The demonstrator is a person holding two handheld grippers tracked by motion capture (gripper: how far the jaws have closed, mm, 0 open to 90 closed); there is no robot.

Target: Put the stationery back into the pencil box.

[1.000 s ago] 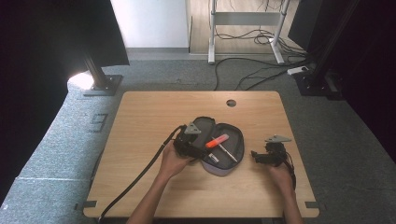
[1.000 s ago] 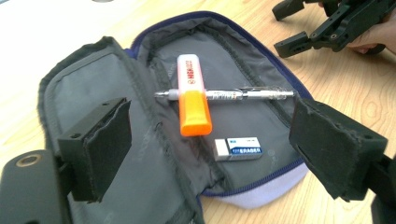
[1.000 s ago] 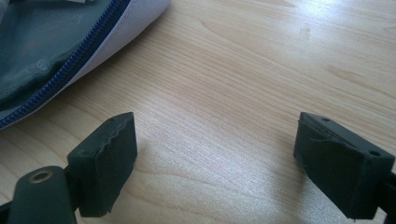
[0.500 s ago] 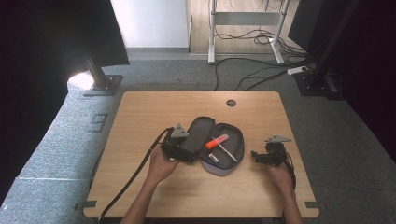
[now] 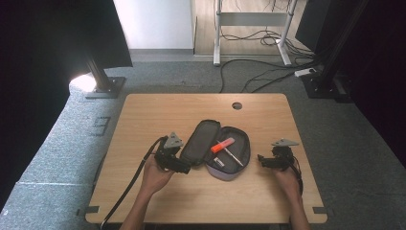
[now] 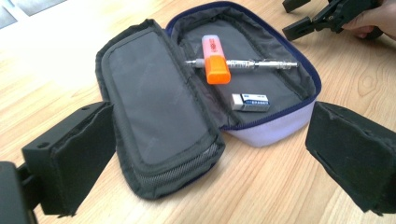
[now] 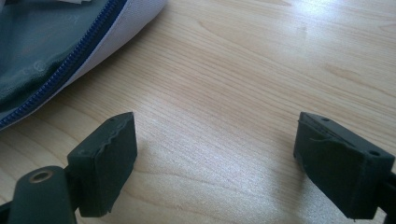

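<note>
So the pencil case (image 6: pixel 187 93) is flopped open on the wooden table (image 5: pixel 143 120), lid toward the left gripper (image 5: pixel 173 158), tray with the orange highlighter (image 6: pixel 215 60), metal pen (image 6: pixel 252 64) and eraser (image 6: pixel 251 101) just beyond. Its long axis runs away from the left fingers (image 6: pixel 70 158), lid edge right in front of them. Those jaws have just been opening, nothing between them, and they're released. The right gripper (image 5: pixel 268 160) sits beside the tray's far side, also open and empty. The left looks nearer. Grey carpet and cables lie behind the table.
</note>
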